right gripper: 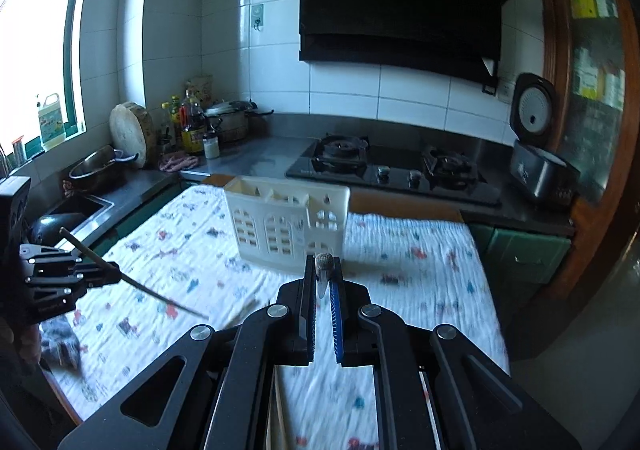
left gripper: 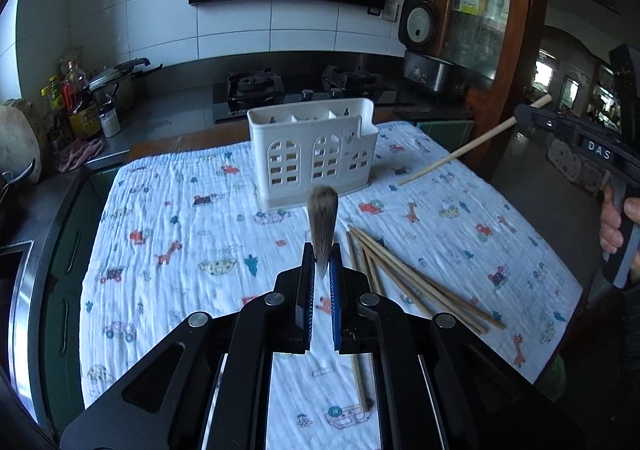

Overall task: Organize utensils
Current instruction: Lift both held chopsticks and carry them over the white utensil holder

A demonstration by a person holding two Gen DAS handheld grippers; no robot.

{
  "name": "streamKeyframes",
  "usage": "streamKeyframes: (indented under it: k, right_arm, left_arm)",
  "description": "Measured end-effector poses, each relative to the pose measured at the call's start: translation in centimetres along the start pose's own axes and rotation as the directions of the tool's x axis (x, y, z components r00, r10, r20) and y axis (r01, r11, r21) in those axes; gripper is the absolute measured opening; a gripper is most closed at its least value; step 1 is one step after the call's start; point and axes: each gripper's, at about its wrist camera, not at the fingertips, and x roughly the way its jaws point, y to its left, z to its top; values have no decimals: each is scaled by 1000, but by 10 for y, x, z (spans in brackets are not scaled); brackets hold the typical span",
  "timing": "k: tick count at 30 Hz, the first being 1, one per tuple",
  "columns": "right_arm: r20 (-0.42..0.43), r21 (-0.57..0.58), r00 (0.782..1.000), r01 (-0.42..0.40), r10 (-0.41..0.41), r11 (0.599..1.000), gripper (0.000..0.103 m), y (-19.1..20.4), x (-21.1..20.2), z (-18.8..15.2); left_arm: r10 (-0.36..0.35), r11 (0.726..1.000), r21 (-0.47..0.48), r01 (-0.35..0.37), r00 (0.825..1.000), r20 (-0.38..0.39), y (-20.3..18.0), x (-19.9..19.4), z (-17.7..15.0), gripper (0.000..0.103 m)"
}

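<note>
A white utensil holder [left gripper: 316, 153] with arched cut-outs stands upright at the far side of the patterned cloth [left gripper: 180, 209]. My left gripper [left gripper: 322, 250] is shut on a wooden chopstick [left gripper: 322, 226] that points forward at the holder, above the cloth. At the right edge of this view my right gripper [left gripper: 520, 115] is shut on another chopstick [left gripper: 460, 153], held slanting in the air. Several loose chopsticks [left gripper: 408, 282] lie on the cloth. In the right wrist view the right gripper [right gripper: 323, 262] pinches its chopstick [right gripper: 323, 268] short of the holder [right gripper: 286, 226], and the left gripper [right gripper: 114, 274] shows at the left.
Behind the table runs a steel counter with a black gas stove [right gripper: 384, 165], a rice cooker [right gripper: 540, 173], bottles [right gripper: 192, 129] and a pot. A sink [right gripper: 80, 209] lies at the left. A wooden cabinet [left gripper: 492, 29] stands at the right. A hand [left gripper: 616, 226] holds the right gripper's handle.
</note>
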Motion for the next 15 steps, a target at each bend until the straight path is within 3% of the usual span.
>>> streamKeyframes:
  k: [8,15]
  right_arm:
    - [-14,-49,1000,-6,5,999,7,-1,23,88]
    - [-100,-63,995,9,-15,998,7,-4,68,110]
  left_arm:
    - [-22,999,37,17,991,135,4,-26,89,6]
    - [13,999,36,-18,991,137,15,3,152,6]
